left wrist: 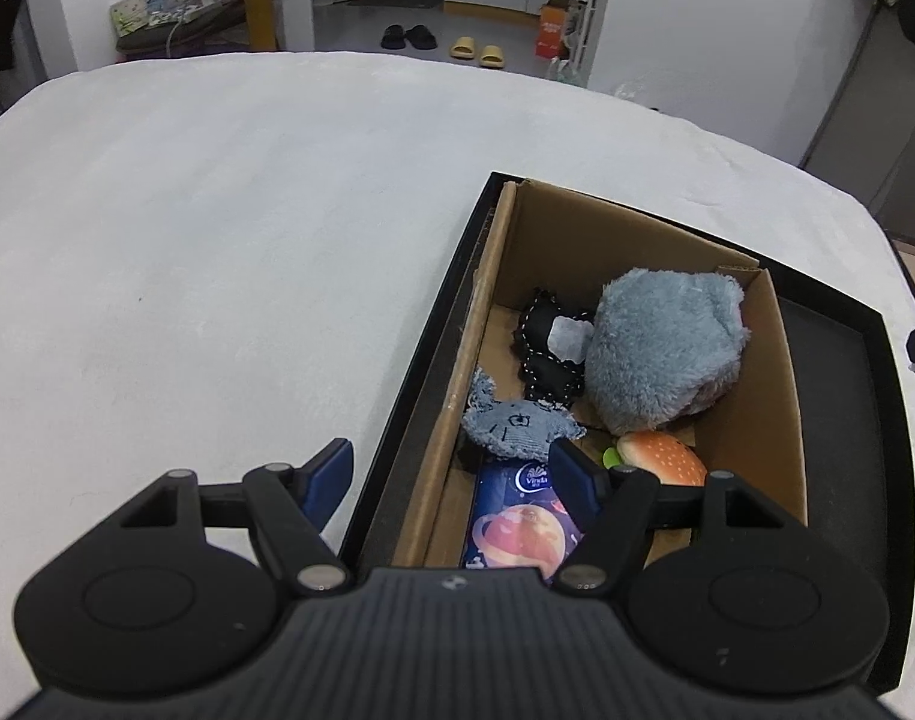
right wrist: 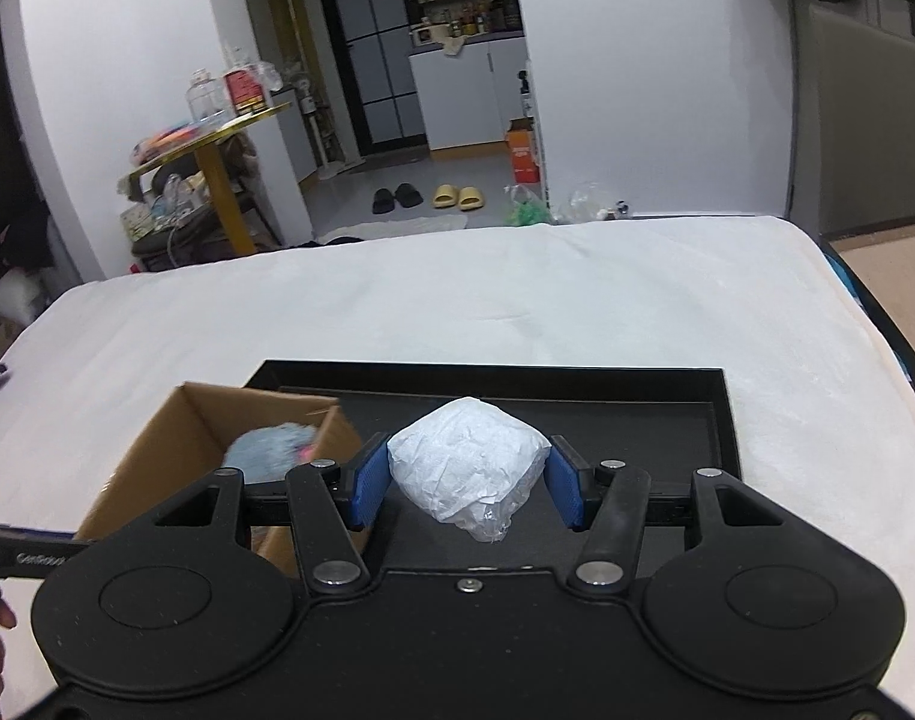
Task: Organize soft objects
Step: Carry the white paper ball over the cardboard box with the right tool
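Between blue pads of right gripper, lower centre of right view: white tissue pack, pinched, above black tray; not yet boxed. Left view alone shows cardboard box contents, centre right: grey plush, denim mouse, burger toy, Vinda pack; left gripper spread, holding nothing; white cover otherwise bare, so sorting looks nearly done.

box in tray | plush toy, burger in box
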`<state>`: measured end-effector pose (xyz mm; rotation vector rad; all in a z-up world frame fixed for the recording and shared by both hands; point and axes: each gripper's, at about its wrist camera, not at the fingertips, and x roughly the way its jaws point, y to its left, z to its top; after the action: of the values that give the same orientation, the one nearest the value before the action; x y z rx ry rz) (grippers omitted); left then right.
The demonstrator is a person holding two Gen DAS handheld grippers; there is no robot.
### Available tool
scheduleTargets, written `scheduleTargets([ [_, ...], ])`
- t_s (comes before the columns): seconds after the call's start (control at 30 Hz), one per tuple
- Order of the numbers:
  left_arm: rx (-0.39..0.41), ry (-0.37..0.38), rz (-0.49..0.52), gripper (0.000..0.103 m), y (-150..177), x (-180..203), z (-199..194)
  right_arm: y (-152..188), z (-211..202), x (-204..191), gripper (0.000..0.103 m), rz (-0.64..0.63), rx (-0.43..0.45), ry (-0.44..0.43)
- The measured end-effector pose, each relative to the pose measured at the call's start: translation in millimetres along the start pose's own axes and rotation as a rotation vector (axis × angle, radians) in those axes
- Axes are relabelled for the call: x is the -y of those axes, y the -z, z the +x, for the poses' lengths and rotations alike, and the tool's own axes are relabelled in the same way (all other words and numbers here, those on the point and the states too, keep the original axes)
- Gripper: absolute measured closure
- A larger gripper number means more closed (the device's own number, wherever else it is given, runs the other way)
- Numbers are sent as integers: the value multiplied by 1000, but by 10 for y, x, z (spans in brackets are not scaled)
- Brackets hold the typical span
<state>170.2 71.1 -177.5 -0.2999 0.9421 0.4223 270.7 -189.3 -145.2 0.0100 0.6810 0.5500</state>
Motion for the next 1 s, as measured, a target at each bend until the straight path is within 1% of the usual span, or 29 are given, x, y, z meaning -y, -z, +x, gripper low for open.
scheduleTargets([
  [0.17, 3, 43, 21, 35, 1, -70, -3, -15, -72, -202, 50, -31, -4, -26],
  [0.23, -3, 64, 21, 36, -2, -104, 6, -13, -91, -250, 49, -21, -11, -52],
  [0.37, -5, 102, 14, 37, -13, -194, 7, -8, -113, -380, 49, -40, -27, -71],
  [0.47, -11, 126, 27, 43, -11, -242, 9, 7, -127, -472, 49, -46, -40, -78],
  [0.53, -19, 142, 33, 52, -4, -270, 13, 16, -136, -537, 49, -56, -48, -83],
  [0.67, -38, 171, 41, 62, 11, -309, 38, 56, -139, -687, 49, -70, -65, -95],
  [0.73, -42, 179, 39, 71, 19, -331, 42, 75, -131, -773, 49, -82, -74, -102],
  [1.0, -73, 220, 42, 87, 50, -389, 43, 84, -72, -1045, 49, -116, -100, -123],
])
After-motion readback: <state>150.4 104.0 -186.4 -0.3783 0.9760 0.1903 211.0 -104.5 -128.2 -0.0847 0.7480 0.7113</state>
